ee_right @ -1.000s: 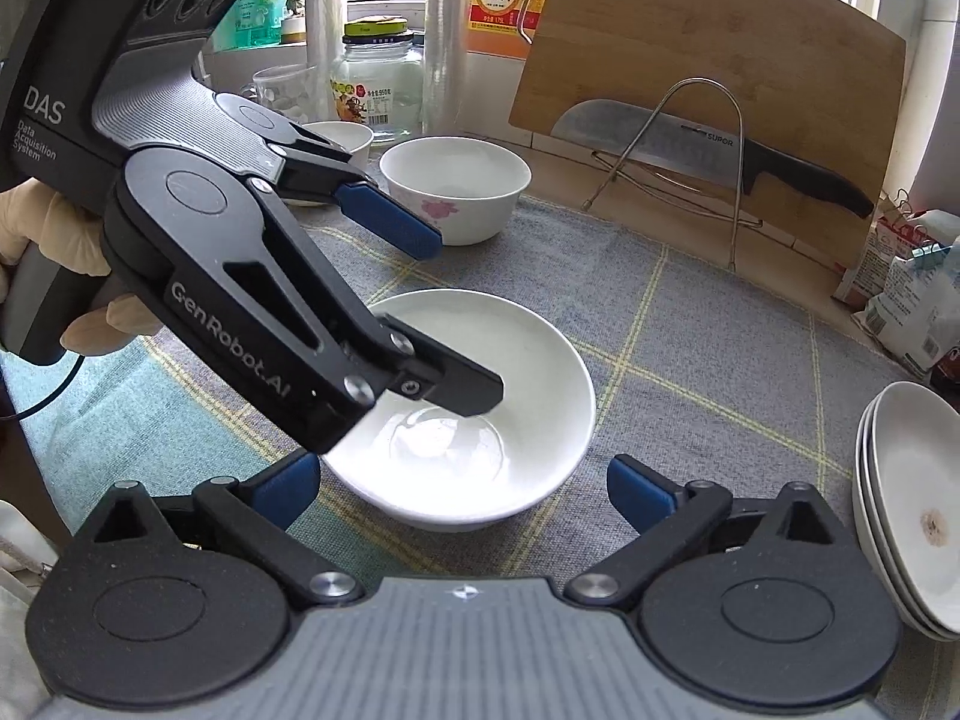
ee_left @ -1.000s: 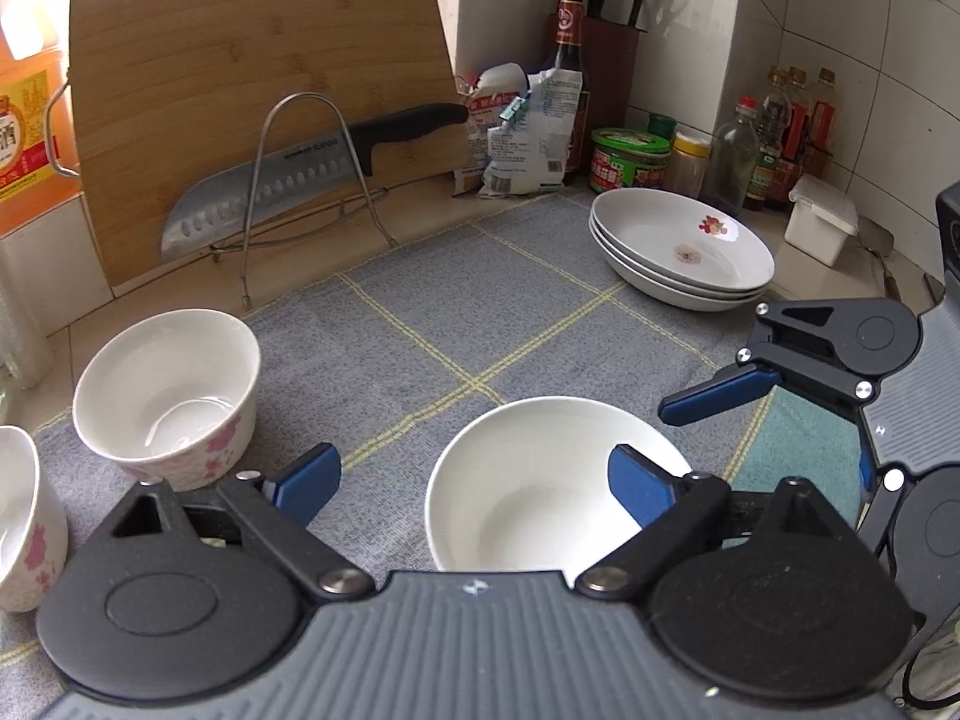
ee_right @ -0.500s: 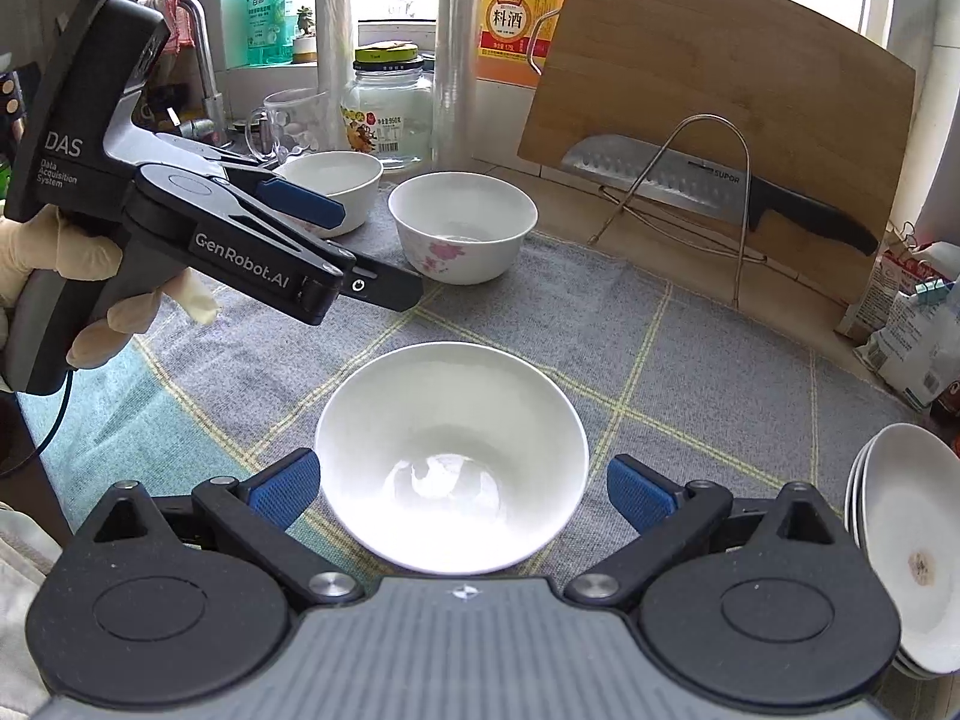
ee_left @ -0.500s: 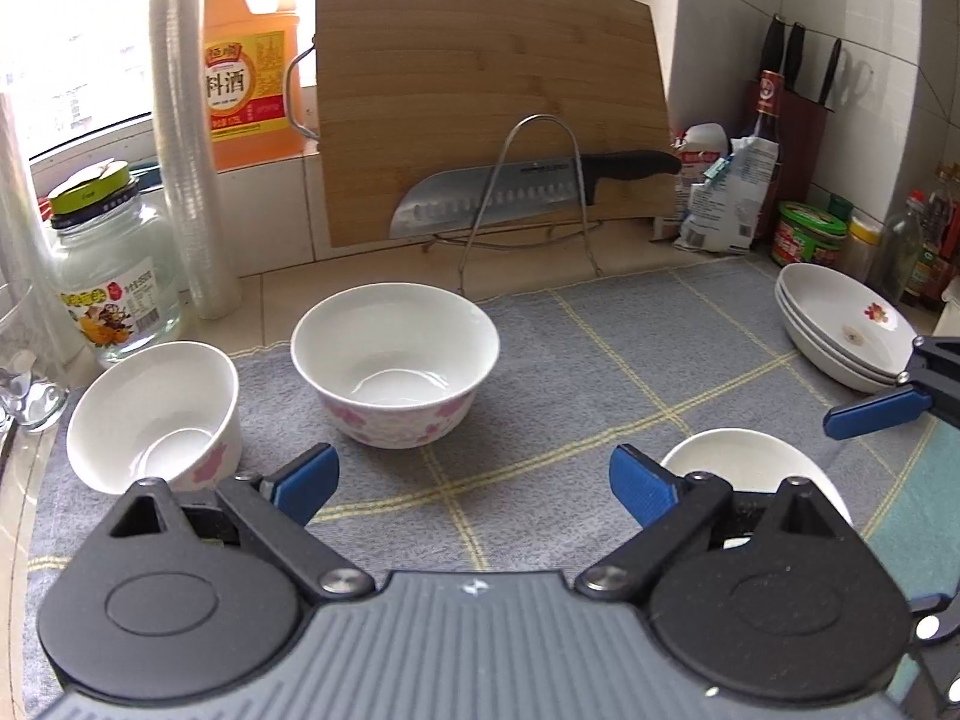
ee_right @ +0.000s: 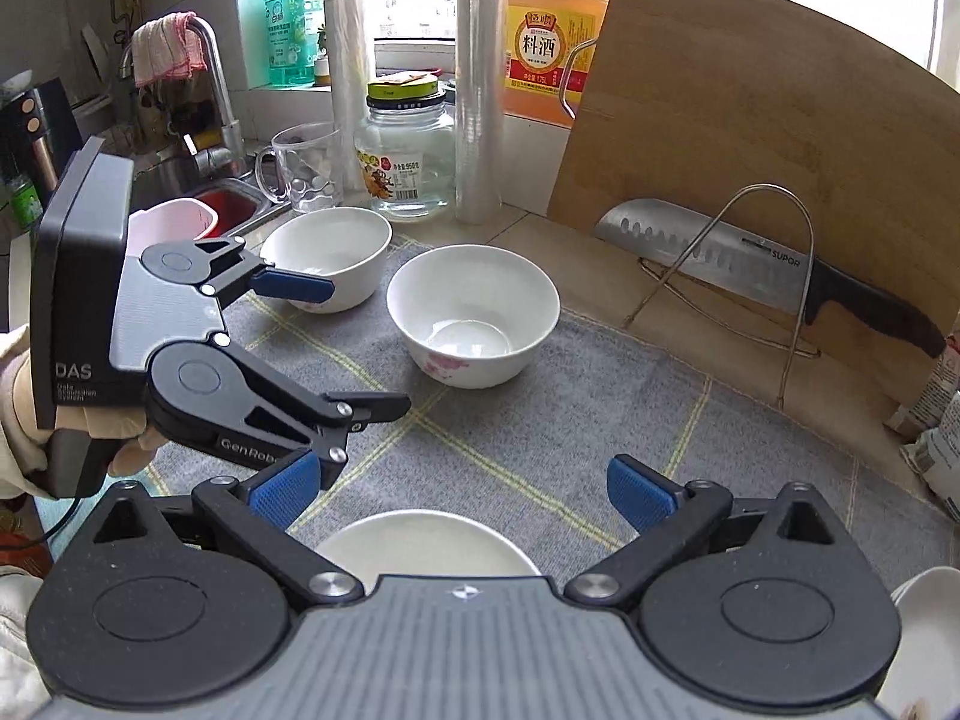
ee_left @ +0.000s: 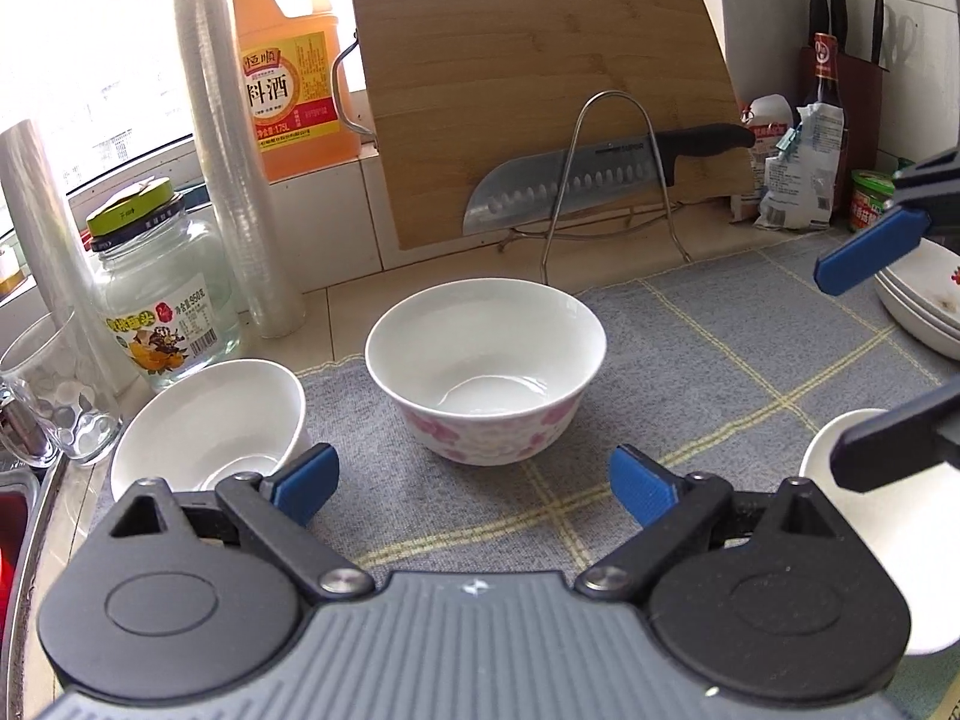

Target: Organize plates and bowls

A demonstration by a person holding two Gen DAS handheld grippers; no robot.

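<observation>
A white bowl with pink flowers (ee_left: pixel 485 369) (ee_right: pixel 474 315) stands on the grey mat ahead of both grippers. A second white bowl (ee_left: pixel 210 423) (ee_right: pixel 327 255) stands to its left, by the mat's edge. A plain white bowl (ee_right: pixel 420 540) (ee_left: pixel 840 438) sits just below my right gripper. Stacked white plates (ee_left: pixel 918 306) lie at the right. My left gripper (ee_left: pixel 471 477) is open and empty, short of the flowered bowl; it also shows in the right wrist view (ee_right: pixel 336 348). My right gripper (ee_right: pixel 465 489) is open and empty, above the plain bowl.
A bamboo cutting board (ee_left: pixel 540 96) leans at the back with a knife (ee_left: pixel 600 177) on a wire stand. A glass jar (ee_left: pixel 159 294), cooking wine jug (ee_left: pixel 285 66), stacked plastic cups (ee_left: pixel 240 180) and a glass mug (ee_left: pixel 54 396) stand at left. A sink (ee_right: pixel 228 204) lies beyond.
My left gripper swung left from the plain bowl and now faces the flowered bowl. My right gripper drew back, so the plain bowl sits lower under it. Both stayed open.
</observation>
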